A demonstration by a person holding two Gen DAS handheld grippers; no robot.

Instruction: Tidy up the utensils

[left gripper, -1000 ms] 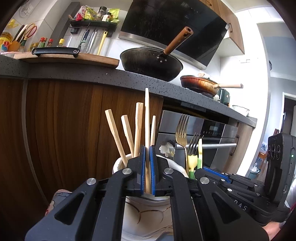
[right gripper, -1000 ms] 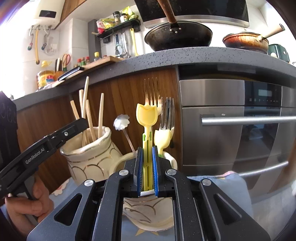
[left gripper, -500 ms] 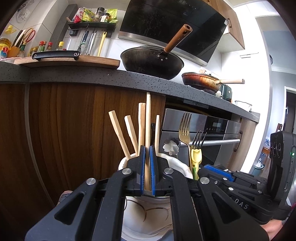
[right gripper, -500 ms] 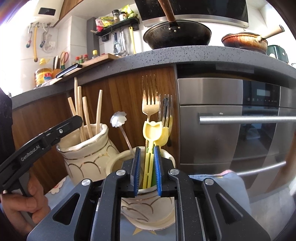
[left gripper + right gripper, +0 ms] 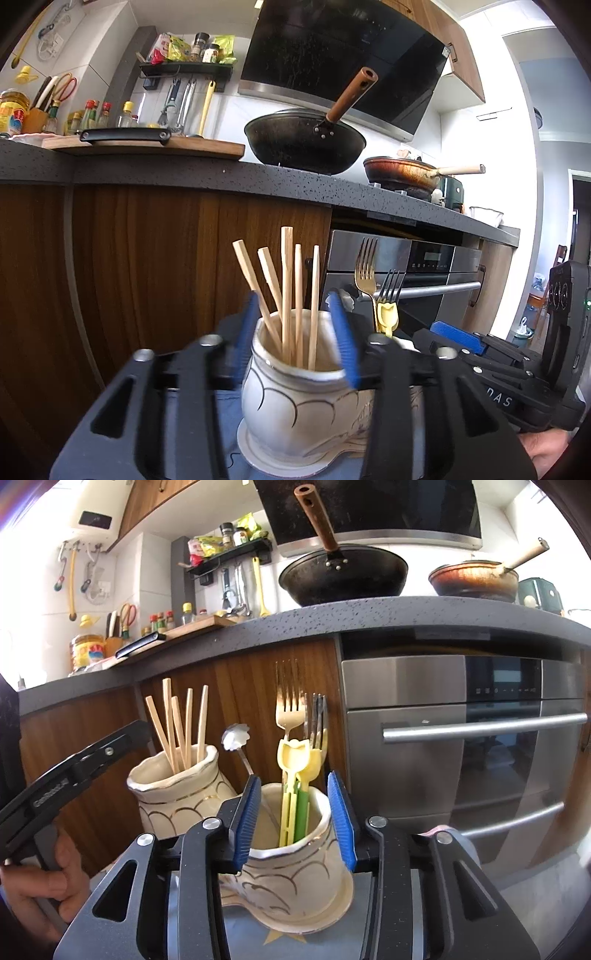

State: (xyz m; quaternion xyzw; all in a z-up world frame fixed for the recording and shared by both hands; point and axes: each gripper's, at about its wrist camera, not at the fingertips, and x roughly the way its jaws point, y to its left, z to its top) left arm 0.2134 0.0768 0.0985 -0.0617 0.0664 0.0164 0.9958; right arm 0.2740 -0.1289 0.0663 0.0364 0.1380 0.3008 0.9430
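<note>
Two cream ceramic jars stand on a blue cloth. The left jar (image 5: 295, 387) holds several wooden chopsticks (image 5: 286, 288); it also shows in the right wrist view (image 5: 173, 790). My left gripper (image 5: 297, 339) is open and empty, its blue pads either side of that jar's mouth. The right jar (image 5: 295, 853) holds yellow and green plastic utensils (image 5: 295, 775), a gold fork (image 5: 290, 709), a dark fork (image 5: 317, 716) and a flower-headed spoon (image 5: 236, 736). My right gripper (image 5: 295, 812) is open and empty, its pads either side of this jar's rim.
A wooden cabinet front (image 5: 147, 258) and a steel oven (image 5: 461, 738) stand close behind the jars. The dark counter above (image 5: 369, 616) carries a black wok (image 5: 343, 576), a brown pan (image 5: 476, 578) and a cutting board (image 5: 147, 147). The right gripper's body (image 5: 517, 369) lies beside the left jar.
Both grippers have opened. The left let go of a chopstick, which now stands in the left jar. The right let go of the yellow utensil, which dropped into the right jar.
</note>
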